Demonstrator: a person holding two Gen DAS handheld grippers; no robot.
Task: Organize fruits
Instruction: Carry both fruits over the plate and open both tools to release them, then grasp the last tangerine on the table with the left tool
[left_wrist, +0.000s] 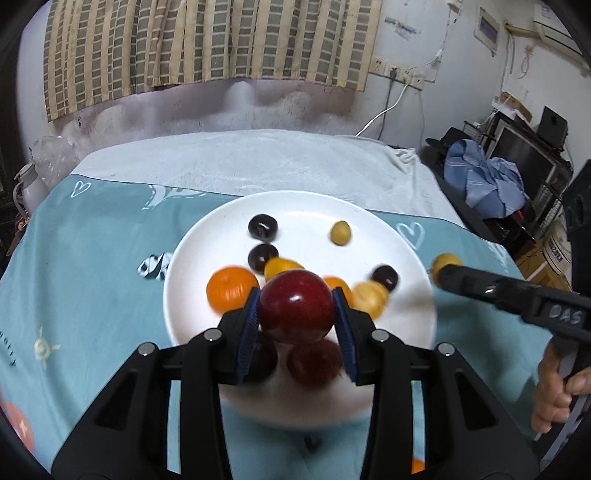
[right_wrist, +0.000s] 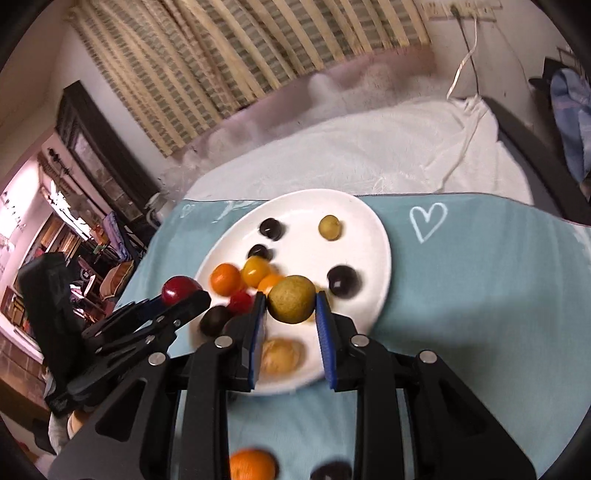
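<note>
My left gripper (left_wrist: 295, 308) is shut on a dark red fruit (left_wrist: 294, 306) and holds it above the near side of a white plate (left_wrist: 192, 258). My right gripper (right_wrist: 290, 306) is shut on a yellow-green round fruit (right_wrist: 290, 299) over the same plate (right_wrist: 373, 254). On the plate lie an orange (left_wrist: 231, 288), dark plums (left_wrist: 263, 226), yellow fruits (left_wrist: 340, 232) and another red fruit (left_wrist: 314, 363). In the right wrist view the left gripper (right_wrist: 173, 295) shows at the left with its red fruit (right_wrist: 179, 290).
The plate rests on a light blue cloth with white hearts (right_wrist: 428, 219) over a white blanket (left_wrist: 258, 158). An orange (right_wrist: 253, 464) and a dark fruit (right_wrist: 330, 470) lie on the cloth near me. Shelves and blue clothes (left_wrist: 484, 177) stand at the right.
</note>
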